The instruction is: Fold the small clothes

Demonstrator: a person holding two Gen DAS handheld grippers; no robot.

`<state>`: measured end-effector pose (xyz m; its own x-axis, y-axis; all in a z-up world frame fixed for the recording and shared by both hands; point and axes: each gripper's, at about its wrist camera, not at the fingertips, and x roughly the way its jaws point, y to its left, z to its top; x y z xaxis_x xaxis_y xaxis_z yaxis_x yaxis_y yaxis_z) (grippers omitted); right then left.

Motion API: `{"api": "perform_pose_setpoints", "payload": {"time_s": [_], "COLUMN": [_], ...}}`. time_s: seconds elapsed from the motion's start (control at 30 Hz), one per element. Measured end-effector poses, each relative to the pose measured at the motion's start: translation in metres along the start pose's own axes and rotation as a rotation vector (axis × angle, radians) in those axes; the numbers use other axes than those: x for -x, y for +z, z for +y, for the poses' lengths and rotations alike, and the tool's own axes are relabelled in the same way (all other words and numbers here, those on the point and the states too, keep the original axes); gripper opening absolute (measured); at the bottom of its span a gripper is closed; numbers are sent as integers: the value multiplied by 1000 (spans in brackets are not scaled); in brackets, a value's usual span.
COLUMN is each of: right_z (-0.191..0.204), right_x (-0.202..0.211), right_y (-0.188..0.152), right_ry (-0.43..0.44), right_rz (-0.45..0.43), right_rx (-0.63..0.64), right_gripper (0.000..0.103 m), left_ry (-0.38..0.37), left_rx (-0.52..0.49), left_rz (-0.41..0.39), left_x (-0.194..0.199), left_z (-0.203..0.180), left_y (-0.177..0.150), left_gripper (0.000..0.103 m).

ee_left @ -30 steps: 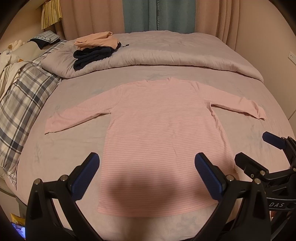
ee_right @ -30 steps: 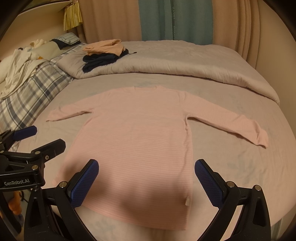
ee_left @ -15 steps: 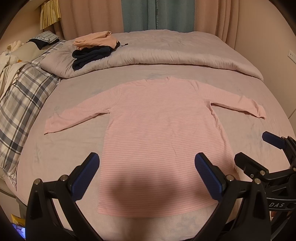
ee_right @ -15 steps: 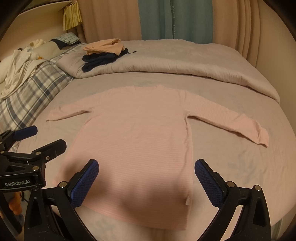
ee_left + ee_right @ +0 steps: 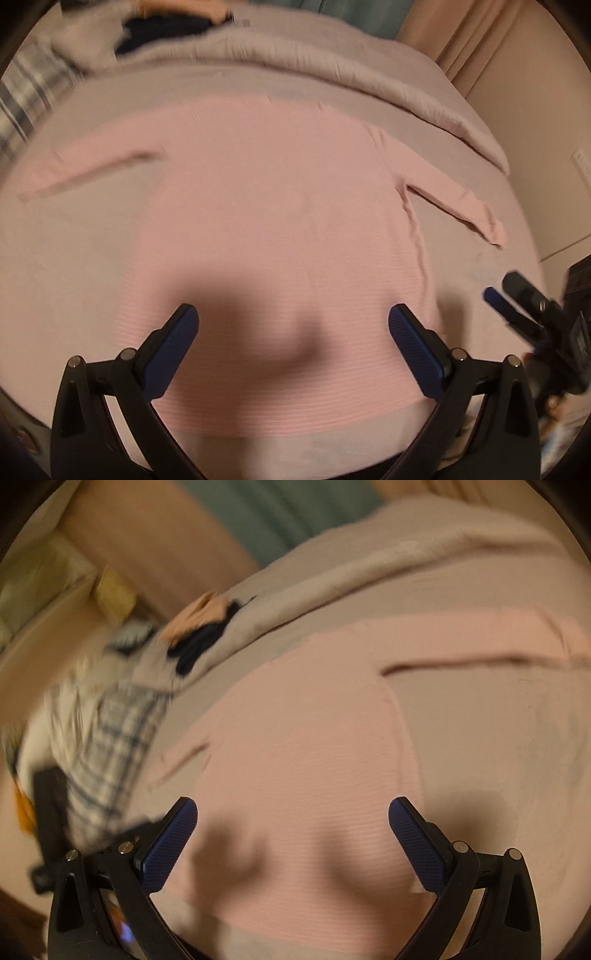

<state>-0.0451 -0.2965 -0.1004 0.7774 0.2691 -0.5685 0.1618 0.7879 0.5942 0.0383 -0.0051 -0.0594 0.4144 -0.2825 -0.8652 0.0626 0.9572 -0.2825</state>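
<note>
We see the left gripper (image 5: 293, 341) with its blue-padded fingers (image 5: 168, 354) spread wide and pinching nothing, hovering over the lower part of a pink striped long-sleeved shirt (image 5: 277, 221); its shadow falls on the cloth between the fingers. The right gripper (image 5: 293, 843) has its fingers (image 5: 417, 849) just as far apart and empty, above the lower right part of the same shirt (image 5: 303, 738), again with a dark shadow on the fabric below. In the left wrist view the shirt lies flat on the bed (image 5: 74, 266), hem toward the bottom of the frame, neckline toward the top, one sleeve reaching to the left edge and the other slanting down to the right. The right gripper (image 5: 517, 306) shows at the right edge of that frame, beside the shirt's side seam. Beyond the neckline a rolled grey duvet (image 5: 332, 70) crosses the top of the frame, with a blurred pile of dark and peach clothes (image 5: 173, 22) on it at upper left. A plaid blanket (image 5: 107, 746) fills the left of the right wrist view, which is tilted and smeared. Teal curtains (image 5: 280, 513) hang at its top.
</note>
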Motion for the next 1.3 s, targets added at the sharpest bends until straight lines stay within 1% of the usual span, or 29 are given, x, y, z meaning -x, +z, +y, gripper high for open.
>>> {"api": "perform_pose_setpoints", "payload": {"time_s": [0.07, 0.13, 0.17, 0.23, 0.33, 0.47, 0.57, 0.6, 0.67, 0.77, 0.8, 0.83, 0.87, 0.9, 0.93, 1.0, 1.07, 1.1, 1.17, 1.23, 1.27, 1.3], "right_z": [-32, -69, -81, -111, -158, -200, -221, -226, -225, -220, -218, -223, -223, -233, -237, -261, -252, -242, -207, -155, -135, -105], "right_x": [5, 15, 20, 30, 46, 56, 54, 52, 48, 41, 38, 38, 33, 32, 30, 40, 47, 52, 57, 57, 54, 50], "right_y": [4, 8, 9, 15, 27, 44, 58, 62, 68, 83, 89, 92, 96, 98, 97, 88, 93, 96, 114, 134, 140, 145], "right_ry": [22, 25, 21, -20, -120, -173, -213, -213, -194, -214, -232, -244, -255, -259, -269, -256, -289, -317, -353, -367, -368, -368], "right_rz": [-37, -90, -109, -167, -252, -317, -349, -353, -392, -422, -430, -435, -426, -414, -410, -440, -458, -464, -480, -481, -478, -470], "right_rx": [-113, -239, -275, -352, -448, -538, -589, -605, -600, -590, -582, -569, -566, -584, -609, -627, -583, -531, -387, -210, -140, -44], "right_gripper": [102, 102, 102, 102, 102, 102, 102, 102, 102, 102, 92, 70, 55, 31, 15, 10, 9, 9, 8, 8, 8, 8], "left_ry": [-10, -5, -9, -15, -18, -28, -7, 0, 16, 28, 25, 20, 11, 0, -22, -51, -76, -79, -95, -124, -135, -146], "left_rx": [31, 36, 32, 20, 13, 5, -15, -20, -32, -38, -33, -25, -20, -11, 4, 23, 39, 45, 71, 118, 138, 159], "left_rz": [38, 52, 59, 61, 69, 75, 59, 51, 36, 12, 1, -9, -14, -18, -19, -10, -14, -20, -41, -55, -59, -62], "left_x": [-16, -26, -32, -38, -45, -56, -61, -62, -65, -70, -70, -71, -72, -72, -73, -74, -74, -73, -70, -68, -67, -67], "left_z": [1, 0, -2, -7, -8, -13, -18, -19, -22, -21, -19, -16, -15, -12, -7, -3, 3, 5, 14, 28, 33, 39], "left_y": [2, 4, 6, 8, 13, 22, 31, 34, 42, 57, 63, 69, 73, 77, 82, 89, 96, 99, 106, 111, 113, 115], "left_gripper": [103, 103, 103, 103, 103, 103, 103, 103, 103, 102, 102, 102, 102, 102, 102, 101, 101, 101, 101, 101, 101, 101]}}
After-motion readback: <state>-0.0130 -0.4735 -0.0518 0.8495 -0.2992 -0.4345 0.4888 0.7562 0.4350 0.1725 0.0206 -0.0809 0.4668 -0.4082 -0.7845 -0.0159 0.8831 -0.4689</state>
